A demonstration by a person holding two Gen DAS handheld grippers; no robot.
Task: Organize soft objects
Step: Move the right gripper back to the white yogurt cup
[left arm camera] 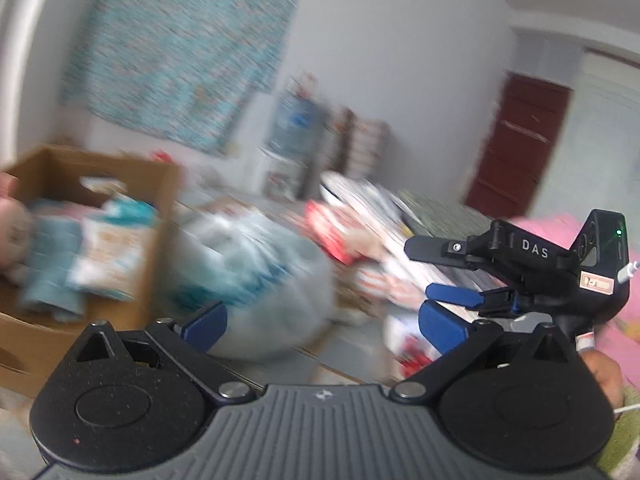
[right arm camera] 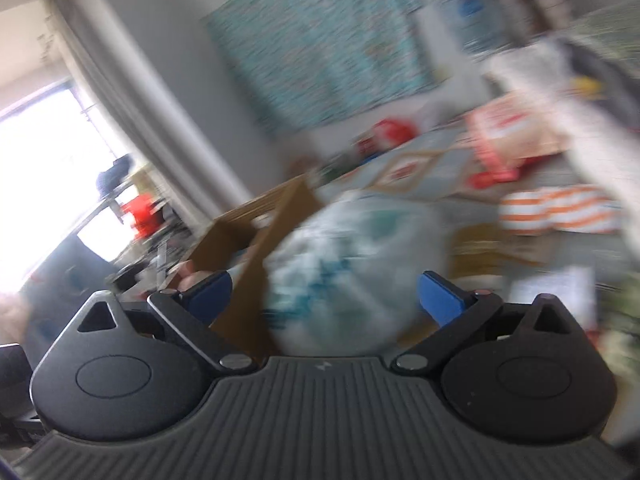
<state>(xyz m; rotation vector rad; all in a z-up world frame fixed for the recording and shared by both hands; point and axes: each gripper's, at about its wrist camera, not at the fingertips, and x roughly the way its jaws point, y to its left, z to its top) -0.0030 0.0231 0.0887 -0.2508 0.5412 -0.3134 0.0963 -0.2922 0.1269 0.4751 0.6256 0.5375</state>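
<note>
The pale blue soft bundle [left arm camera: 256,276] is lying at frame centre, just beside the cardboard box [left arm camera: 160,184] at left, presumably awaiting transfer. The left gripper [left arm camera: 320,320] and right gripper [right arm camera: 324,292] are being held wide, gripping nothing. Blur is obscuring contact.

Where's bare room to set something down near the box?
Heavy blur, so this is tentative. The one bare-looking strip of surface lies between the bag and the red-white packages. The cardboard box looks full, and right of the bag is crowded.
</note>
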